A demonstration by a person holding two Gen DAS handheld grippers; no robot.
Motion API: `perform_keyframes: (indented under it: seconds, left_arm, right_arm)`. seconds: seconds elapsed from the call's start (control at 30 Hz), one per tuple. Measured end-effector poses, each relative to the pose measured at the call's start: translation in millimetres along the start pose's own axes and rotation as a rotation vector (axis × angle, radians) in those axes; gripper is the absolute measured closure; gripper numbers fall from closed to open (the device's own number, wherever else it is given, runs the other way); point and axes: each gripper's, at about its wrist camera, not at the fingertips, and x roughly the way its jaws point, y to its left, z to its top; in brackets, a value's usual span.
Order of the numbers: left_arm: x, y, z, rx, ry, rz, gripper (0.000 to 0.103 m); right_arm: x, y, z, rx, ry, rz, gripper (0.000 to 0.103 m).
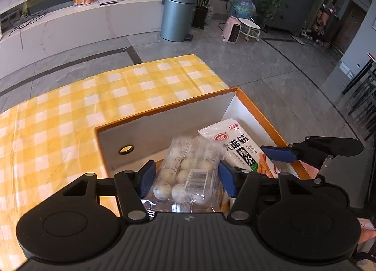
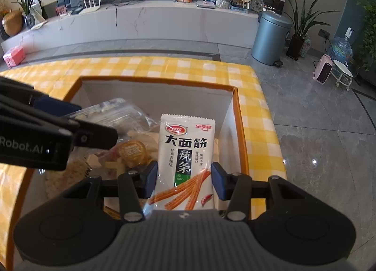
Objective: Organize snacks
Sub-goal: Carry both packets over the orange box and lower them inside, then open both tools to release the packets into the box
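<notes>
An orange-rimmed box (image 1: 164, 127) with white inner walls stands on the yellow checked tablecloth (image 1: 94, 97). My left gripper (image 1: 187, 178) is shut on a clear pack of round white balls (image 1: 188, 170), holding it over the box's left part. My right gripper (image 2: 184, 178) is shut on a white packet of spicy strips (image 2: 185, 153), tilted upright over the box (image 2: 164, 97) near its right wall. In the left wrist view that packet (image 1: 239, 149) stands just right of the ball pack, with a right fingertip (image 1: 279, 153) beside it. The left gripper's body (image 2: 58, 134) crosses the right wrist view's left side.
Several snacks lie in the box, among them an orange-lidded cup (image 2: 132, 153) and crackers (image 2: 61, 177). The table edge drops to grey floor on the right. A grey bin (image 2: 270, 38), a plant (image 2: 298, 36) and a white TV bench (image 2: 141, 22) stand beyond.
</notes>
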Motion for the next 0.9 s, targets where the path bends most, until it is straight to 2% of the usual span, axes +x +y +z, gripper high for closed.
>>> perform_keyframes:
  seconds: [0.07, 0.1, 0.2, 0.27, 0.33, 0.43, 0.63, 0.9]
  left_arm:
    - [5, -1, 4, 0.004, 0.012, -0.007, 0.064]
    - [7, -2, 5, 0.003, 0.018, -0.013, 0.066]
    - [10, -6, 6, 0.009, 0.025, -0.019, 0.066]
    - [11, -5, 4, 0.006, 0.032, -0.022, 0.066]
    - [10, -3, 2, 0.003, 0.033, -0.018, 0.066]
    - [7, -1, -1, 0.016, 0.032, 0.004, 0.065]
    - [-3, 0, -10, 0.054, 0.035, 0.041, 0.065]
    - [-43, -12, -29, 0.112, -0.017, 0.057, 0.051]
  right_arm:
    - [4, 0, -1, -0.003, 0.009, -0.007, 0.054]
    - [5, -1, -1, -0.004, 0.009, -0.01, 0.052]
    - [3, 1, -3, -0.023, -0.01, -0.016, 0.044]
    - [-2, 1, -5, -0.04, -0.029, -0.014, 0.044]
    - [-8, 3, -8, -0.064, -0.043, -0.036, 0.039]
    - [-15, 5, -16, -0.104, -0.058, -0.06, 0.04]
    - [-25, 2, -27, -0.066, -0.048, -0.036, 0.046]
    - [-56, 17, -28, -0.07, -0.061, -0.027, 0.04]
